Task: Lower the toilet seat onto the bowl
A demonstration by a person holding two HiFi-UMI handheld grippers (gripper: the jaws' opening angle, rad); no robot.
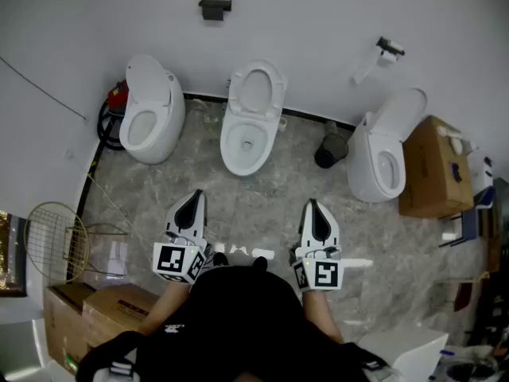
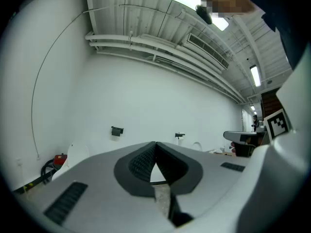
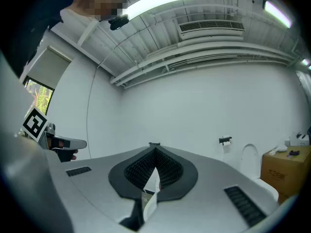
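Three white toilets stand along the far wall in the head view. The middle toilet (image 1: 248,142) has its seat ring (image 1: 256,91) raised upright against the wall. On the left toilet (image 1: 143,126) and the right toilet (image 1: 382,161) the lids are up. My left gripper (image 1: 195,195) and right gripper (image 1: 312,205) hover over the marble floor, well short of the toilets. Both are shut with nothing between the jaws. The left gripper (image 2: 154,144) points at the white wall, and so does the right gripper (image 3: 155,150).
A black bin (image 1: 330,151) sits between the middle and right toilets. A cardboard box (image 1: 433,169) stands at the right, more boxes (image 1: 87,313) at the near left beside a wire basket (image 1: 56,241). A red item (image 1: 118,95) lies behind the left toilet.
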